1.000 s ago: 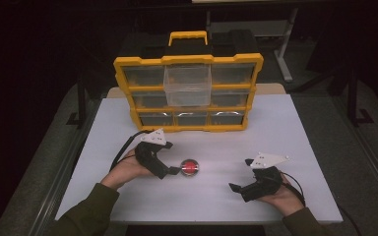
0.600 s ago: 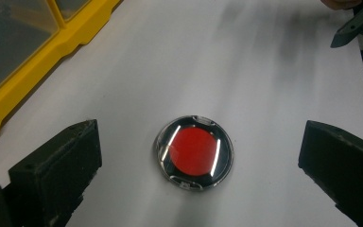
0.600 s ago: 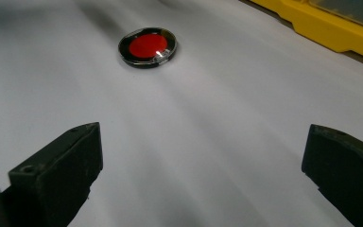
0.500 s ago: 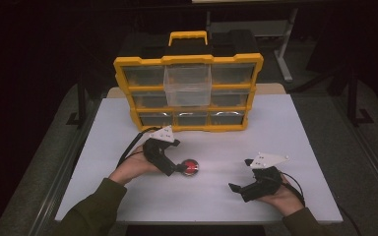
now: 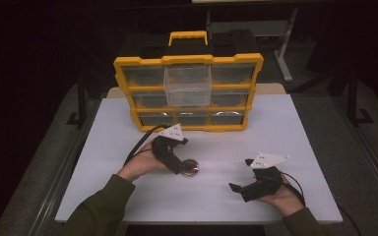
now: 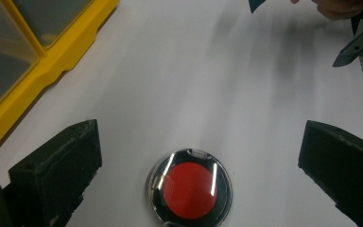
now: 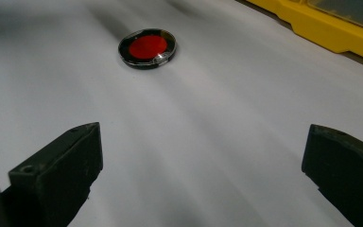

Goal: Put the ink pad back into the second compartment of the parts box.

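On the left of the white worktop, the left gripper is held in the person's left hand and angled down toward a small round disc with a red centre and a shiny black rim. In the left gripper view that disc lies flat on the worktop between the two black jaws, which stand wide apart with bare surface on each side of the disc; nothing is gripped. Behind it, at the far middle of the worktop, stands a yellow plastic organiser case with clear drawers and a carry handle; one clear drawer in its top row sticks out toward the person. To the right, well apart from the disc, the right gripper rests low at the worktop in the person's right hand, pointing left. In the right gripper view its jaws are also spread wide and empty, with the disc lying farther off ahead of them.
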`<state>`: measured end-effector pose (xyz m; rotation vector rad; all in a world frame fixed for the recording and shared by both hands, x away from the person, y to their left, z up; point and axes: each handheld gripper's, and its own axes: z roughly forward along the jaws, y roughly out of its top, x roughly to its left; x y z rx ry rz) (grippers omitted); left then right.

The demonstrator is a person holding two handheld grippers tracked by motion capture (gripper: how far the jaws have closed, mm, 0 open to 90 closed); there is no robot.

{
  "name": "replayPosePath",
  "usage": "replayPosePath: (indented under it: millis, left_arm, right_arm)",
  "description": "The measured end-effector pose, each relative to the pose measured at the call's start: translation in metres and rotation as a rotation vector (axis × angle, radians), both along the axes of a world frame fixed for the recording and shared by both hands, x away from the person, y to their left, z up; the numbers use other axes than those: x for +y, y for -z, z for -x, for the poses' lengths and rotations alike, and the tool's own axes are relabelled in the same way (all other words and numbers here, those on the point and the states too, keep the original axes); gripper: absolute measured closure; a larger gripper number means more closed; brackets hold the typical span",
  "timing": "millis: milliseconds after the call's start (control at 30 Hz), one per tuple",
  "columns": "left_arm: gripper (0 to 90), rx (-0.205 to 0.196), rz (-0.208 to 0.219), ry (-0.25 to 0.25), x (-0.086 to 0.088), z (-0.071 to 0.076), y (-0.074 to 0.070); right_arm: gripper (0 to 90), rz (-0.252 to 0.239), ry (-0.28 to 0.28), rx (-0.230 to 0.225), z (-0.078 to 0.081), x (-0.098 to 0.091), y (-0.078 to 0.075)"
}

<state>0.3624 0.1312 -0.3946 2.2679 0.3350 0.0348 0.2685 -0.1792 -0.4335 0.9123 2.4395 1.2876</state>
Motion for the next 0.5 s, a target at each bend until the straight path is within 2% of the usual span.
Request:
replayPosePath:
  millis: [133, 500]
  left_arm:
    - [0.0, 0.002, -0.004, 0.011, -0.005, -0.001, 0.0]
    - [0.0, 0.002, 0.021, 0.019, -0.016, -0.003, -0.003]
  right_arm:
    - [0.0, -0.001, -0.002, -0.005, 0.0, 0.0, 0.0]
    - [0.0, 0.0, -0.001, -0.005, 0.0, 0.0, 0.0]
